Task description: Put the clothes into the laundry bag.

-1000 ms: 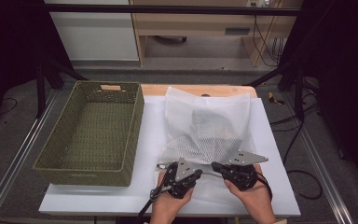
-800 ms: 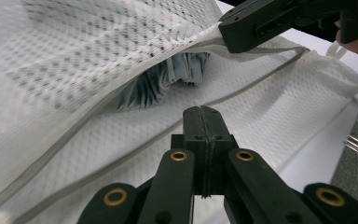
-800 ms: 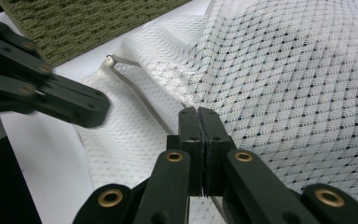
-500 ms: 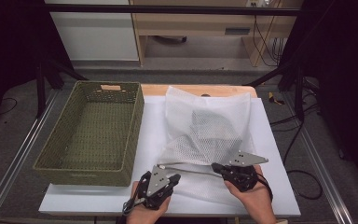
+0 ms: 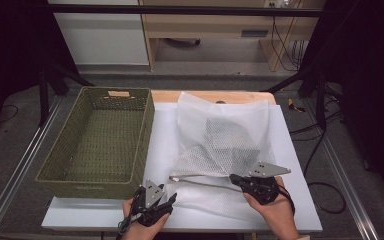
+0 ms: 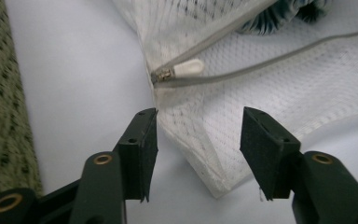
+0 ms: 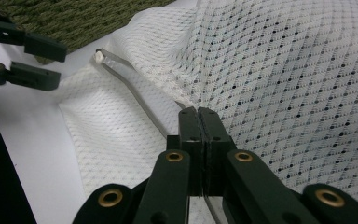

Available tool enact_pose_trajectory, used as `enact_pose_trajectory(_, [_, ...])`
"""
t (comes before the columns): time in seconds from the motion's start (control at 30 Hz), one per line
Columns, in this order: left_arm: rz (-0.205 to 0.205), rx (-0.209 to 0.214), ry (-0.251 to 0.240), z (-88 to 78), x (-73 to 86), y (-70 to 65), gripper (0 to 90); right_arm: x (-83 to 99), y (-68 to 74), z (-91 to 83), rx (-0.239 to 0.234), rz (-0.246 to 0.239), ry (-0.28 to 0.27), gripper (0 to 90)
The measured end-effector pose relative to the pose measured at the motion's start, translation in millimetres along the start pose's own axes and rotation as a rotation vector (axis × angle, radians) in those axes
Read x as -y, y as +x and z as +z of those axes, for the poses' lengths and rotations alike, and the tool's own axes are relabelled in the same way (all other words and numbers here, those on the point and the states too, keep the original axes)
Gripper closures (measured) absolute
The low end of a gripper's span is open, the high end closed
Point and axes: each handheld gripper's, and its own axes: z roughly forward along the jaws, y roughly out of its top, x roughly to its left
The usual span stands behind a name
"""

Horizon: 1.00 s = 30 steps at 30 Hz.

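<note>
Mesh laundry bag (image 5: 225,137), lying soft and light on the table (image 5: 160,135), should yield when pulled; right hand-held gripper (image 7: 198,114) pinches its zip edge, while the left hand-held gripper (image 6: 198,140), just opened, stands empty short of the zip pull (image 6: 186,70).

Mesh bag (image 5: 225,135): white, fine diamond weave with dark dots; grey zip tape, white pull tab (image 6: 189,69) just ahead of the fingers (image 6: 142,144).
Contents inside the bag: dark, blue-and-white striped.
Basket (image 5: 100,142): olive-green weave, tan label.
Table (image 5: 160,145): white.
Fingers: black, brass-coloured rivets.
</note>
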Motion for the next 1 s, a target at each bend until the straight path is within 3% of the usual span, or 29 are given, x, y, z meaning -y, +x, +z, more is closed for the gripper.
enact_pose_trajectory(0.23, [0.002, -0.006, 0.042, 12.6, 4.3, 4.4, 48.8, 0.9, -1.6, -0.4, -0.003, 0.004, 0.002, 89.6])
enact_pose_trajectory(0.57, [-0.008, 0.046, 0.061, 15.0, 6.7, 11.3, 84.9, 2.5, -1.5, 0.9, -0.009, 0.003, 0.012, 89.5])
enact_pose_trajectory(0.77, [-0.007, 0.060, 0.062, 4.9, 9.8, 10.6, 88.1, 6.2, 0.7, 4.0, -0.020, -0.011, 0.049, 89.5])
enact_pose_trajectory(1.0, [0.004, 0.080, 0.064, -3.2, 13.0, 0.6, 88.3, 12.7, 3.5, 5.2, -0.030, -0.019, 0.093, 89.5])
